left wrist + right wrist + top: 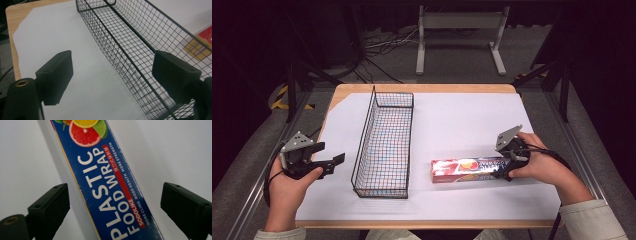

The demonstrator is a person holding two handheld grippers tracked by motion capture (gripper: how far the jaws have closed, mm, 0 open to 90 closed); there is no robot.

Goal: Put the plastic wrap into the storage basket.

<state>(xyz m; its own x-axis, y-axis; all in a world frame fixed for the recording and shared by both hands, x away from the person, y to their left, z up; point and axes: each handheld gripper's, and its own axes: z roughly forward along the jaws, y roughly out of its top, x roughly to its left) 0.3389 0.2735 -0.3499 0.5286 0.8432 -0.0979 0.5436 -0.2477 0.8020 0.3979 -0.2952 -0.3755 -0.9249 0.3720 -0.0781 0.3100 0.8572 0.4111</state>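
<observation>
— Box of plastic food wrap [464,169] first: where does it lie?

— Flat on the white sheet that covers the table [427,88], long side running left to right, just right of the wire basket [384,145] and apart from it. My right claw [503,171] sits over its right end. In the right gripper view the box [107,182] runs up between my two pads [51,205], and both stand clear of its sides, so that claw is open with nothing gripped.

— And your other hand?

— My left claw [332,162] hovers left of the basket, jaws apart and empty. In the left gripper view the basket [140,42] runs away from me, its near wall between my pads.

— So what makes the grasp go well?

— I judge the box is meant for the basket. I would settle lower so the pads meet the two long side faces squarely, then close. I'm near one end, so the far end may sag or swing when lifted; a grip nearer the middle would carry it level. The basket is narrow, so I'd turn the box along its length before lowering it.

— Anything for the left?

— Steady the basket wall if it slides.
</observation>
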